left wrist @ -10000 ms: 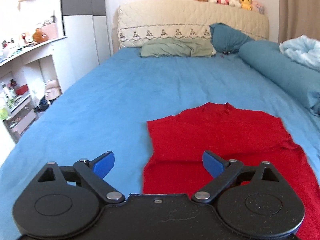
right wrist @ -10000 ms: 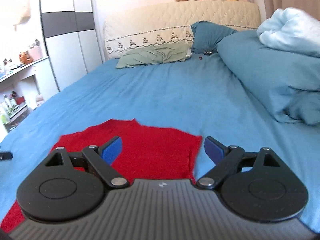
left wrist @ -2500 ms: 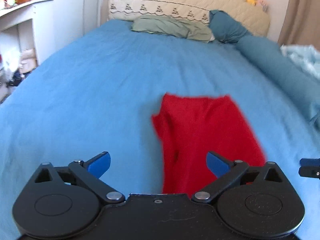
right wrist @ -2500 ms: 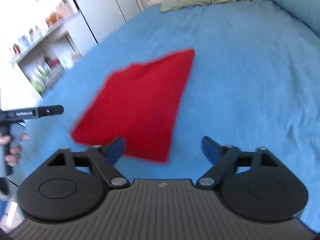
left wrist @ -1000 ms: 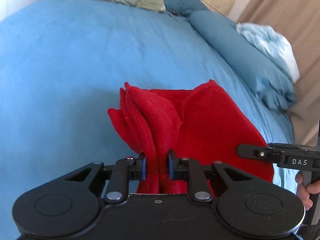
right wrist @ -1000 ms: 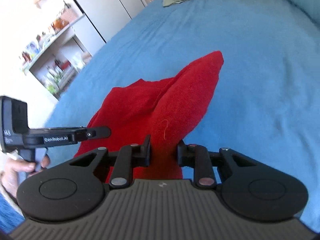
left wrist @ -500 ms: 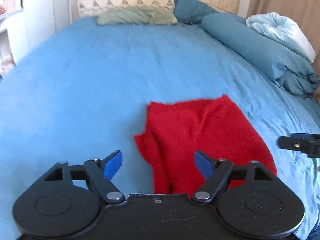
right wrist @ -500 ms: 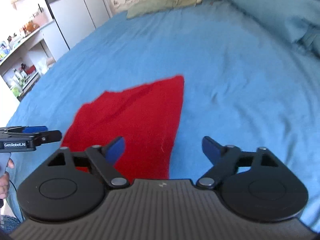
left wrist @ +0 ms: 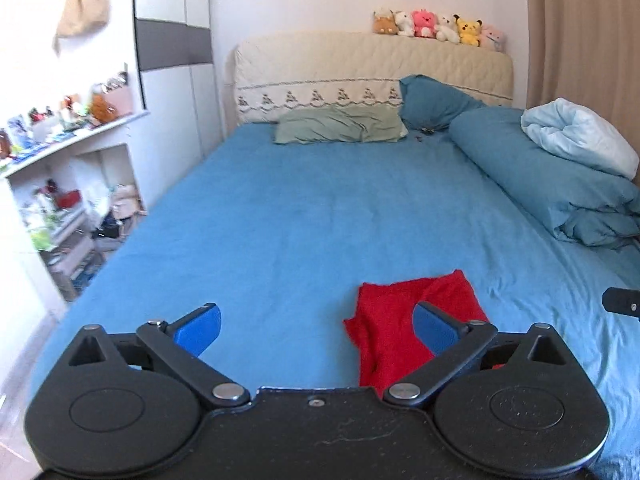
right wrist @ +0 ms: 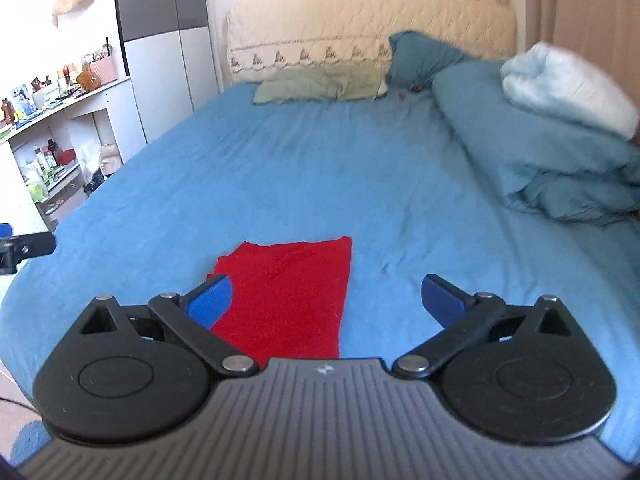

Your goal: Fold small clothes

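1. The left gripper [left wrist: 316, 326] is spread wide and holds nothing; its blue fingertips [left wrist: 198, 326] hang above the bed [left wrist: 320, 216].
2. The right gripper [right wrist: 328, 298] is likewise spread wide and empty, with its blue pads [right wrist: 442, 298] above the sheet.
3. The red cloth [left wrist: 396, 320] lies folded on the near part of the bed, free of both tools.
4. In the left wrist view the cloth sits right of centre, partly behind the right-hand fingertip; its left edge is bunched into loose folds.
5. In the right wrist view the cloth [right wrist: 292, 300] lies flat, left of centre, with a straight right edge; the left-hand pad overlaps its near-left corner in the picture.
6. The tip of the other tool shows at the edge of each view, at the right in the left view and at the left in the right view.
7. At the head of the bed lie a green pillow [left wrist: 340, 130] and a teal pillow [left wrist: 432, 104].
8. A rolled duvet [left wrist: 540, 176] runs along the right side, with a pale blanket [left wrist: 576, 136] on top.
9. Plush toys [left wrist: 436, 28] line the headboard [left wrist: 360, 68].
10. Cluttered shelves [left wrist: 60, 184] stand to the left.
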Available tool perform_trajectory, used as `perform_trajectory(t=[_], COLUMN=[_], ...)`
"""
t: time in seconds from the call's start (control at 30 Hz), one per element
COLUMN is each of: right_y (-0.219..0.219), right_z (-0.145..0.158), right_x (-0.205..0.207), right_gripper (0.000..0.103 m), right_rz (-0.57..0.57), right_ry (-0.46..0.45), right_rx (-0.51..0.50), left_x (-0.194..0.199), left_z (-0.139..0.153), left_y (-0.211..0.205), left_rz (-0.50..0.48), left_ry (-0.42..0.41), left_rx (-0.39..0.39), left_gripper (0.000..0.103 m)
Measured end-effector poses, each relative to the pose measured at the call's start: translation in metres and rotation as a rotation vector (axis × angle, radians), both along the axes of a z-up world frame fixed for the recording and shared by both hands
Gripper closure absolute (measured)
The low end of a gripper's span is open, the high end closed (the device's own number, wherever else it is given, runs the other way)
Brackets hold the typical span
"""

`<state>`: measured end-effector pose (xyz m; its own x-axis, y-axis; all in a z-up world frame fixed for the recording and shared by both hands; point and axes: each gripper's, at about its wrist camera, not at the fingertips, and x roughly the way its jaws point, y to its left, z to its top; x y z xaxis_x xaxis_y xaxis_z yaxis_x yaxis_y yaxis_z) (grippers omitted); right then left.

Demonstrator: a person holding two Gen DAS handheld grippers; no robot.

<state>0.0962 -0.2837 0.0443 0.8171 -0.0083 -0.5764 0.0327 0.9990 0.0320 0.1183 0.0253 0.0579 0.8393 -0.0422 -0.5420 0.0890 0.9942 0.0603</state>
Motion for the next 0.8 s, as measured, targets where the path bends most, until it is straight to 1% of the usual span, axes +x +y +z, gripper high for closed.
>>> perform_trajectory(t=[0.13, 0.23, 0.33, 0.43, 0.47, 0.63, 0.7, 0.8], right_y=[0.018, 0.028, 0.03, 0.028, 0.027, 0.026, 0.026, 0.024], right_z=[0.004, -0.004, -0.018, -0.032, -0.037, -0.054, -0.057, -0.059], right_x=[-0.043, -0.065, -0.084, -0.099, -0.103, -0.113, -0.113, -0.114], right_gripper=[0.0, 0.0, 0.0, 0.0, 0.0, 0.0, 0.0, 0.0], right_rz=[-0.001, -0.031, -0.05, -0.075, -0.081, -0.1, -0.103, -0.108], right_ry=[0.011, 0.041, 0.068, 0.106, 0.116, 0.145, 0.151, 0.157], right_rx=[-0.022, -0.059, -0.051, -0.033, -0.024, -0.024, -0.025, -0.029], left_x=[-0.045, -0.069, -0.087, -0.097, -0.1, -0.104, -0.104, -0.103], left_z=[-0.006, -0.015, -0.025, -0.035, -0.038, -0.049, -0.051, -0.052], left_y=[-0.003, -0.007, -0.012, -0.022, -0.024, -0.033, -0.035, -0.036], left_rz=[0.012, 0.018, -0.005, -0.03, -0.035, -0.069, -0.07, -0.066], left_ry=[0.001, 0.007, 0.019, 0.031, 0.031, 0.049, 0.048, 0.048], left_rx=[-0.011, -0.018, -0.003, 0.057, 0.066, 0.062, 0.068, 0.052], left_gripper=[0.0, 0.0, 0.0, 0.0, 0.0, 0.0, 0.0, 0.0])
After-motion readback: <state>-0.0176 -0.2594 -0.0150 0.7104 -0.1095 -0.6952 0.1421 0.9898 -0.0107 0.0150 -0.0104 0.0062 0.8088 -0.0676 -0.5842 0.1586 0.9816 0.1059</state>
